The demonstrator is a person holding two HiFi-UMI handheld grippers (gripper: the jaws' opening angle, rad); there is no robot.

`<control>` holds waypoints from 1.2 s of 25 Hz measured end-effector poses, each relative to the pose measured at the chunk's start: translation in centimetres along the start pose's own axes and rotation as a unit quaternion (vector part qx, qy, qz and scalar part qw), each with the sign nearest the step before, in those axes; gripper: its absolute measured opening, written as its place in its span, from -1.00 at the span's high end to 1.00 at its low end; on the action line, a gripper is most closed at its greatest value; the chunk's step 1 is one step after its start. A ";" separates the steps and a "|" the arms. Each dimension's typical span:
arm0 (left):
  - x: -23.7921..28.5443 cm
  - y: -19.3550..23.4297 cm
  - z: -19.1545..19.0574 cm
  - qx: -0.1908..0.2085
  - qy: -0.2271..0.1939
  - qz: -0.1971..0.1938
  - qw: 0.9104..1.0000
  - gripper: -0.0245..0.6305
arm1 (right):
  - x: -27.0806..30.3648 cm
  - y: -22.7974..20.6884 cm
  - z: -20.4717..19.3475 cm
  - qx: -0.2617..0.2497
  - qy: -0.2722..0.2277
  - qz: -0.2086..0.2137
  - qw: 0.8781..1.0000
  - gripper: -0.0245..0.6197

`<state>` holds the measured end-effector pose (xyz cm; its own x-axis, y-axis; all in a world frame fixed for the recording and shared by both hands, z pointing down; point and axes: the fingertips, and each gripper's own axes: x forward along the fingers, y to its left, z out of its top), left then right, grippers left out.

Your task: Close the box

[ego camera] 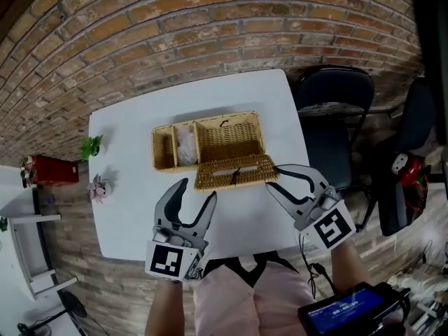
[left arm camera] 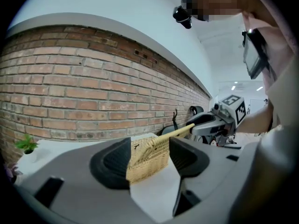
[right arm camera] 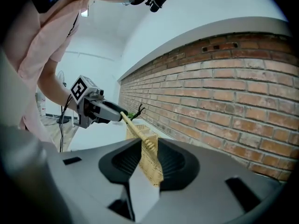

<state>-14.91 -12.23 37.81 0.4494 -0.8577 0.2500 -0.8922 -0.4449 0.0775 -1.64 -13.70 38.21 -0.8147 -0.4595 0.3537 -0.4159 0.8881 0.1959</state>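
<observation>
While the lid [ego camera: 234,172] hangs off the 6 o'clock edge of the box [ego camera: 207,120], seemingly tilted part-way up, the step in hand is gripping it for the swing. The right claw [ego camera: 273,177] is clamped on the lid's 3 o'clock end, and the right gripper view shows the wicker rim pinched between both pads. The left claw [ego camera: 198,191] stands apart and empty at 7 o'clock of the lid. Whether its tips touch the lid cannot be told. The box sits mid-table [ego camera: 133,187], at 12 o'clock from both claws, with its compartments uncovered. Next move, as judged: carry the gripped end up and over toward 12 o'clock about the hinge edge, then lower it until the lid seats on the rim.
</observation>
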 end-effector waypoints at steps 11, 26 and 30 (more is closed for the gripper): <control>0.3 1.6 2.4 -0.014 -0.026 0.018 0.999 0.13 | 1.7 -3.0 2.0 0.045 -0.048 -0.033 0.997 0.58; 1.0 3.7 2.9 -0.028 -0.032 0.032 0.999 0.13 | 4.2 -6.9 1.8 0.098 -0.041 -0.050 0.993 0.55; 1.5 4.0 3.1 -0.030 -0.030 0.032 0.999 0.13 | 4.9 -7.9 1.0 0.100 -0.025 -0.047 0.994 0.53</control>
<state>-17.70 -16.09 35.50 0.3925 -0.8983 0.1977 -0.9191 -0.3750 0.1206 -2.76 -22.97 37.52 -0.7851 -0.5446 0.2950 -0.5596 0.8278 0.0391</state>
